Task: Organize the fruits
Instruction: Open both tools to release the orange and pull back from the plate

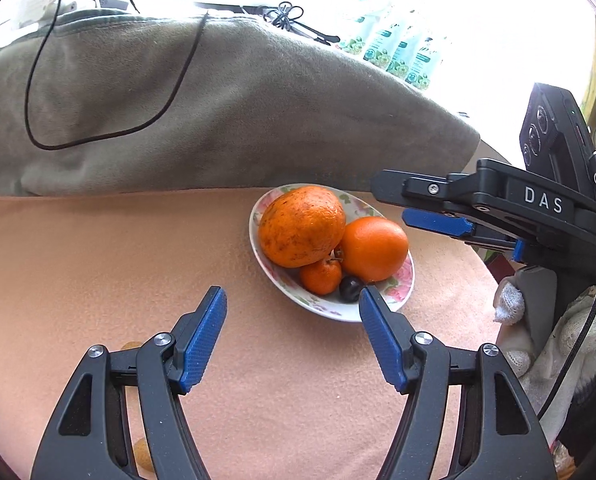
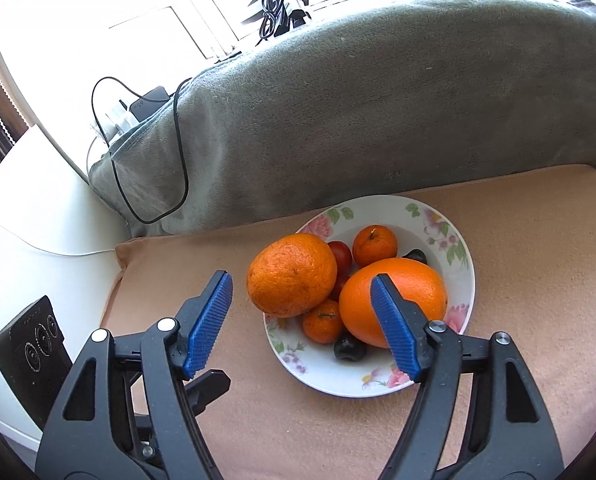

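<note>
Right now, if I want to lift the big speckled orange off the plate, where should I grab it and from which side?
Grip the big speckled orange across its widest middle, coming from above on its outer side. It sits highest, overhanging the plate rim, and that side is open, while the smooth orange crowds the other side.

Two wrist fisheyes, both angled down at the same floral plate (image 1: 394,300) of fruit.

Left cam sits further back, plate mid-frame, right gripper (image 1: 438,208) entering at its right edge. Right cam is closer, plate (image 2: 450,216) near the cloth's back edge; both share the grey blanket (image 2: 378,100) behind.
</note>
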